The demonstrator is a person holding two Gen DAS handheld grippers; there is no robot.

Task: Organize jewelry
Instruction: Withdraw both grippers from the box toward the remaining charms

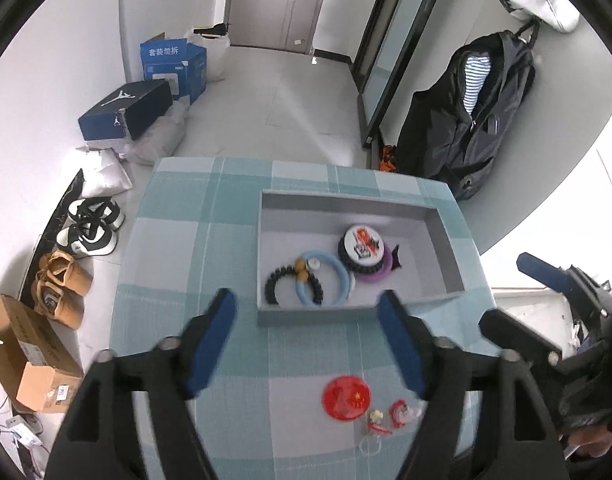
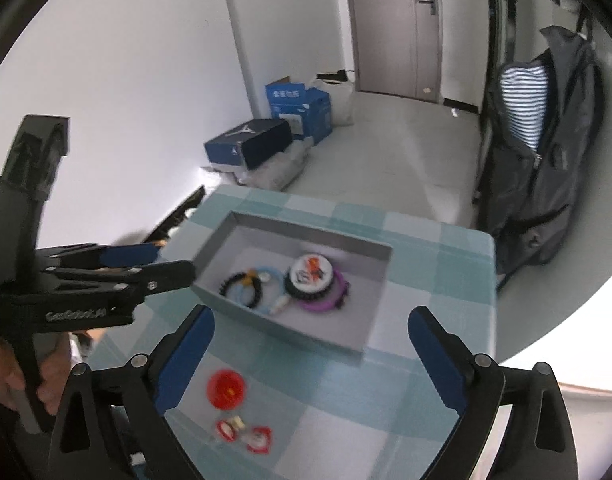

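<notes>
A grey open box stands on the teal checked tablecloth. Inside it lie a black bead bracelet, a light blue ring, a round printed badge and a purple piece. In front of the box, a red disc and small red charms rest on the cloth. My left gripper hovers open over the box's near wall, holding nothing. My right gripper is open wide above the box and the red disc, holding nothing.
Shoes and cardboard boxes line the floor to the left of the table. A black jacket hangs at the right beside a tall mirror. A hand holds the left gripper's handle.
</notes>
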